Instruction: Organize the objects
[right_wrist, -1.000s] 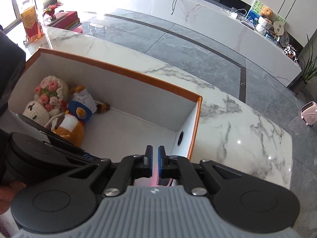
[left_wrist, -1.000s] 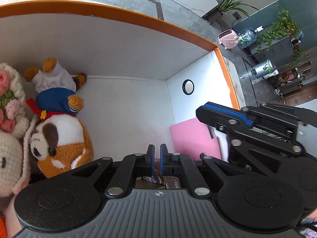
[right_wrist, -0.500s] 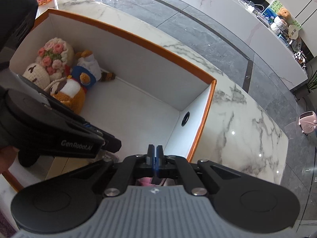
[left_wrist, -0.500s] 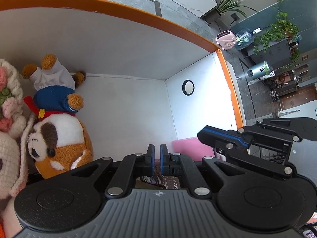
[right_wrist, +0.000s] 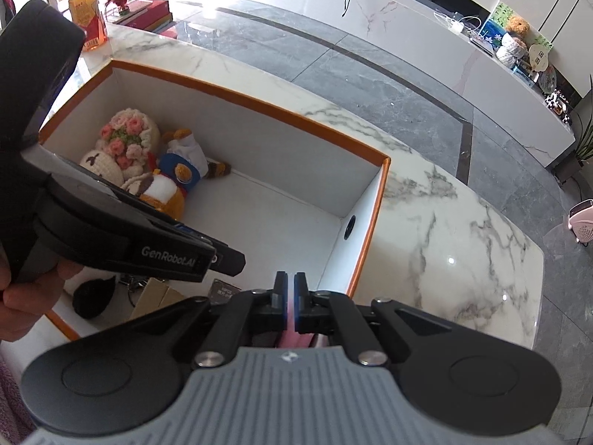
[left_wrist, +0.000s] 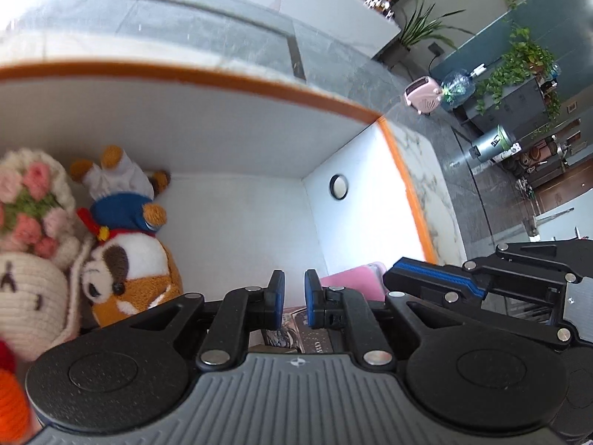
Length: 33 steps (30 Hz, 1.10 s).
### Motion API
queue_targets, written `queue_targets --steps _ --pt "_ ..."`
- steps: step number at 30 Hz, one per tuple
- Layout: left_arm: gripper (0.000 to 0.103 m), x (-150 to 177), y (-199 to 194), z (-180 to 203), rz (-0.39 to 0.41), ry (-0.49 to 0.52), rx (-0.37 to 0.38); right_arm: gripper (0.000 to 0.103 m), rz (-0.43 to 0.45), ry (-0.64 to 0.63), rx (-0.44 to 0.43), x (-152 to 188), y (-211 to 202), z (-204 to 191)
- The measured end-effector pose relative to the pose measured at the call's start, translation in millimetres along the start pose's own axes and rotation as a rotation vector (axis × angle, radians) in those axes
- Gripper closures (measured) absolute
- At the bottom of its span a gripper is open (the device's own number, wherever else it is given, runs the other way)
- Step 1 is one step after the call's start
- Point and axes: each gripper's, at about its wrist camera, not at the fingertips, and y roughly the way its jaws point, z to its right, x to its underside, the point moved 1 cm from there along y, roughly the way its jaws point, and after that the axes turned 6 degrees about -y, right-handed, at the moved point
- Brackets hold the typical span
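L gripper (left_wrist: 294,298) fingers were parting, nothing pinched btwn them; a sec earlier they sat nearly together over the small dark boxes (left_wrist: 315,335) at the near end of the orange-edged box (right_wrist: 374,218). So that item looked released & in place. R gripper (right_wrist: 290,298) fingers were clamped on the pink item (right_wrist: 292,335), w/ the view now higher & farther back from the box than before. Plush toys (right_wrist: 148,170) lay unmoved in the far corner. Pink item prob. goes next.
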Motion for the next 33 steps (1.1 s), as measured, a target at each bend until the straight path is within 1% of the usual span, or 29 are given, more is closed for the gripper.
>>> queue_targets --steps 4,8,11,14,18,20,21,22,24,26,27,28,29,30,31,33 --pt "0.090 16.2 -37.7 23.8 0.099 0.100 -0.017 0.100 0.068 0.032 -0.009 14.4 -32.1 -6.7" --pt "0.090 42.5 -75.4 44.7 0.168 0.162 0.009 0.099 0.153 0.091 -0.021 39.9 -67.3 -14.8" --pt "0.090 65.6 -92.3 54.1 0.189 0.188 0.022 0.098 0.213 0.154 -0.030 65.7 -90.1 -23.8" --pt "0.090 90.4 -101.1 61.1 0.198 0.223 0.007 0.097 0.248 0.212 -0.027 96.9 -103.9 -34.2" --pt "0.090 123.2 -99.1 69.7 0.194 0.250 -0.028 0.097 0.264 0.309 -0.043 137.8 -110.5 -45.0" --pt "0.090 138.0 -95.0 71.1 0.184 0.251 -0.035 0.097 0.272 0.342 -0.032 157.1 -112.7 -50.8" --pt "0.088 145.3 -92.7 69.3 0.177 0.251 -0.035 0.097 0.274 0.355 -0.023 166.0 -113.2 -53.3" --pt "0.083 151.6 -88.9 68.7 0.172 0.251 -0.036 0.097 0.275 0.366 -0.013 175.3 -113.0 -55.8" --pt "0.078 165.6 -79.6 66.6 0.167 0.255 -0.061 0.097 0.277 0.383 0.005 192.1 -110.7 -58.8" --pt "0.077 175.4 -69.5 63.6 0.151 0.249 -0.086 0.097 0.266 0.407 0.023 208.8 -104.1 -61.8" --pt "0.077 187.5 -66.4 59.0 0.144 0.239 -0.090 0.094 0.261 0.418 0.031 216.0 -100.3 -63.2" --pt "0.073 192.4 -62.3 55.9 0.141 0.229 -0.092 0.091 0.256 0.433 0.041 225.6 -95.4 -64.8" --pt "0.069 197.6 -58.8 52.8 0.140 0.216 -0.094 0.081 0.252 0.445 0.049 232.6 -90.5 -65.6" --pt "0.061 200.4 -55.2 50.6 0.138 0.209 -0.095 0.071 0.248 0.457 0.061 238.8 -85.7 -65.8" --pt "0.056 205.6 -51.3 49.9 0.134 0.209 -0.101 0.068 0.245 0.469 0.075 244.1 -80.9 -65.5" --pt "0.056 213.4 -41.5 48.7 0.117 0.223 -0.126 0.068 0.234 0.497 0.087 252.4 -71.1 -62.6"
